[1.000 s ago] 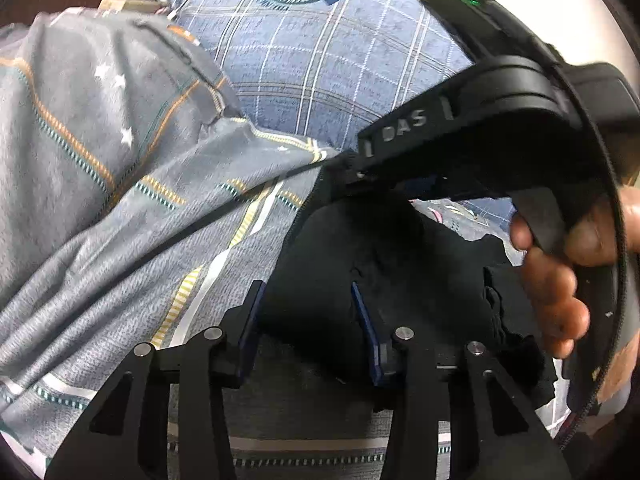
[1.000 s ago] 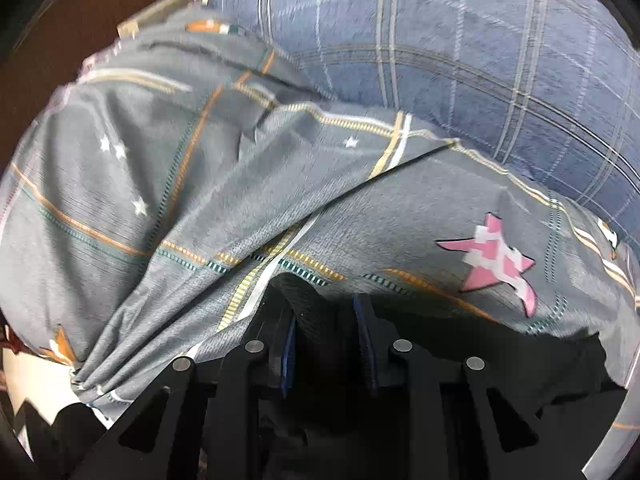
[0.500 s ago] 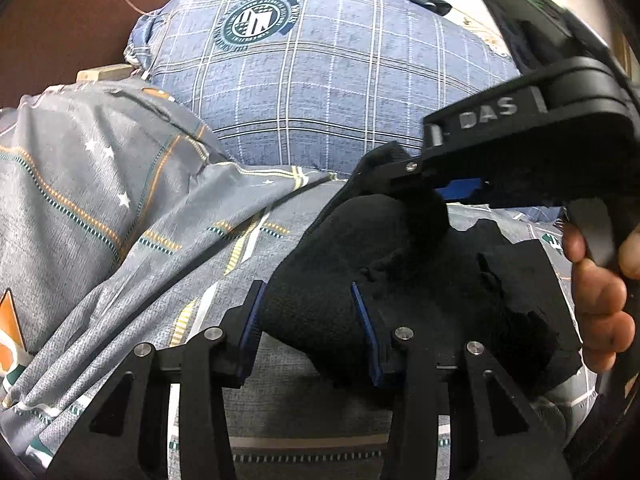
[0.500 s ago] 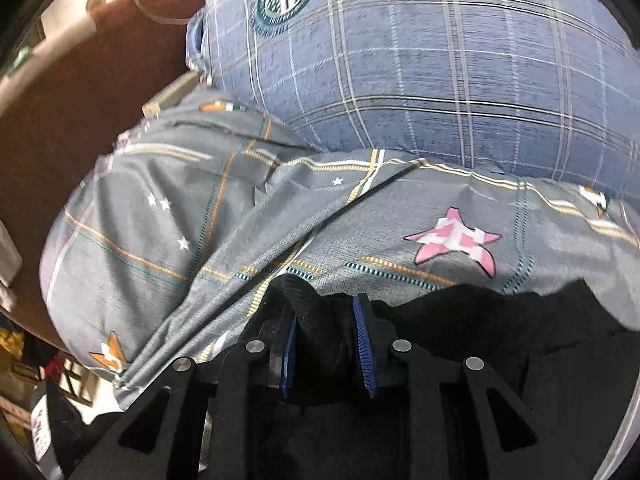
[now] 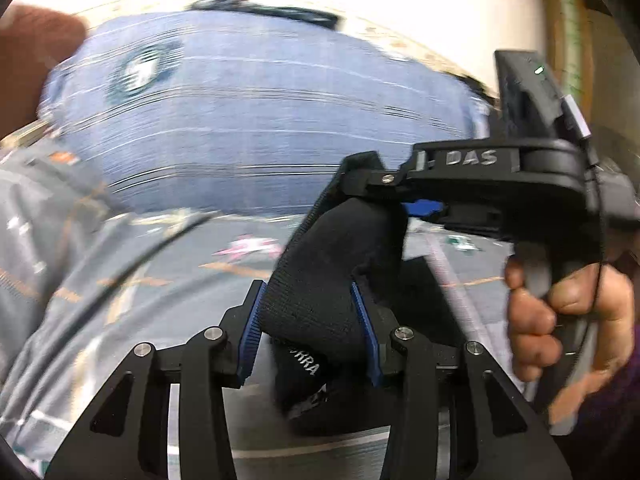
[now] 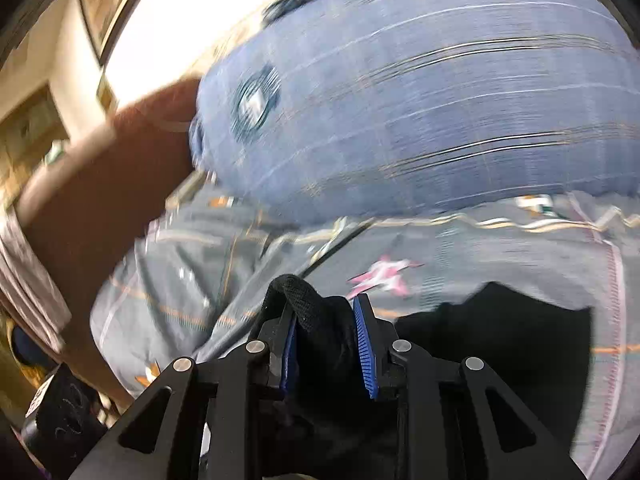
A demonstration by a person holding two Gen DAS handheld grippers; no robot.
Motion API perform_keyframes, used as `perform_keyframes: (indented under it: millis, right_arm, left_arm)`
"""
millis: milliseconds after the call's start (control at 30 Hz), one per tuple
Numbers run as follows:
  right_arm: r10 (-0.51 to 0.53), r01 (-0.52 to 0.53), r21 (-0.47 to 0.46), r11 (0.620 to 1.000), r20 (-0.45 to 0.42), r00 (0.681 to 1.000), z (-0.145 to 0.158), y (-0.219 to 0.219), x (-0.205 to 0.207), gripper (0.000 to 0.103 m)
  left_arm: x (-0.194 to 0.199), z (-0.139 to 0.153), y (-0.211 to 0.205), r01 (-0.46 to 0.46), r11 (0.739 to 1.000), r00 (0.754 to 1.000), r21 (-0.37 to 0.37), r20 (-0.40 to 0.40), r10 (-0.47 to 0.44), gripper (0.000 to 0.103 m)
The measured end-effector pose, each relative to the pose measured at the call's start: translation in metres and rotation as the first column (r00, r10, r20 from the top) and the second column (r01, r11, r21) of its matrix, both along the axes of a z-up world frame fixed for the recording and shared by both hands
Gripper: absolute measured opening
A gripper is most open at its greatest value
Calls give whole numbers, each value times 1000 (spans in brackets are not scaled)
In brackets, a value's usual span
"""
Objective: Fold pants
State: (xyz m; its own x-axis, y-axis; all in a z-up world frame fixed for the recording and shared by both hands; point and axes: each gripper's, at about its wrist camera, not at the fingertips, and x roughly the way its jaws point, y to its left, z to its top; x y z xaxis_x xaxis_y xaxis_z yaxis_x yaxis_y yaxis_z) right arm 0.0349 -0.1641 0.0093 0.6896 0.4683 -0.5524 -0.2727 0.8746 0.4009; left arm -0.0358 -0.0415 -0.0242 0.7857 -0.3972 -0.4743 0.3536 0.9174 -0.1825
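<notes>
In left view only, hand gripping right gripper

Left gripper, lower centre of the left wrist view: matte black linkage arms with triangular cut-outs, silver round screw heads at the pivots, ribbed blue pads lining the jaws. Right gripper, lower centre of the right wrist view: the same build. At the right of the left wrist view its black housing shows raised lettering "DAS", a small green light, a thin black cable, and the person's hand beside a dark purple sleeve.
</notes>
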Motion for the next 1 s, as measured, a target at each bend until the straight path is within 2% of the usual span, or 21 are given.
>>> perform_keyframes:
  millis: [133, 367, 400, 433, 467, 500, 533, 600, 667, 733, 800, 900, 1000]
  right_arm:
    - [-109, 108, 75, 991, 11, 994, -7, -73, -13, 26]
    - [-250, 253, 244, 936, -44, 967, -61, -184, -16, 26]
    - [-273, 281, 265, 922, -69, 960, -71, -198, -14, 31]
    - [-283, 311, 274, 910, -135, 949, -79, -209, -9, 31]
    - [-274, 324, 289, 901, -198, 941, -85, -221, -3, 32]
    - [-258, 318, 311, 896, -218, 941, -88, -230, 1, 31]
    - [-288, 342, 288, 895, -213, 934, -88, -236, 0, 32]
    - [-381, 404, 200, 892, -145, 913, -79, -243, -9, 32]
    - [-389, 397, 227, 889, -80, 918, -70, -249, -20, 32]
    - [-389, 390, 244, 888, -54, 920, -66, -253, -30, 32]
    - [-373, 364, 240, 900, -11, 928, -60, -247, -40, 32]
    - [-311, 291, 212, 933, 66, 948, -49, -229, -51, 32]
    - [-233, 217, 153, 964, 97, 968, -47, -199, -47, 32]
  left_arm:
    - [1, 0, -60, 127, 991, 992, 30, -7, -127, 41]
    - [16, -28, -142, 276, 957, 960, 85, -71, -270, 44]
    - [15, -30, -147, 304, 949, 951, 79, -84, -298, 45]
    - [12, -33, -151, 337, 939, 939, 70, -96, -330, 47]
    - [3, -33, -155, 374, 925, 925, 70, -101, -367, 58]
    - [-1, -33, -156, 398, 914, 915, 79, -108, -389, 64]
    - [-7, -33, -155, 433, 898, 898, 84, -123, -422, 67]
    - [-18, -30, -146, 451, 889, 889, 78, -126, -440, 67]
    - [-22, -26, -134, 443, 894, 892, 64, -136, -432, 67]
    - [-17, -18, -117, 410, 912, 904, 28, -143, -403, 67]
    - [-3, -9, -97, 341, 940, 933, 12, -130, -336, 67]
    - [21, -1, -84, 214, 974, 973, 76, -103, -206, 68]
    - [50, -5, -87, 147, 981, 985, 125, -114, -133, 68]
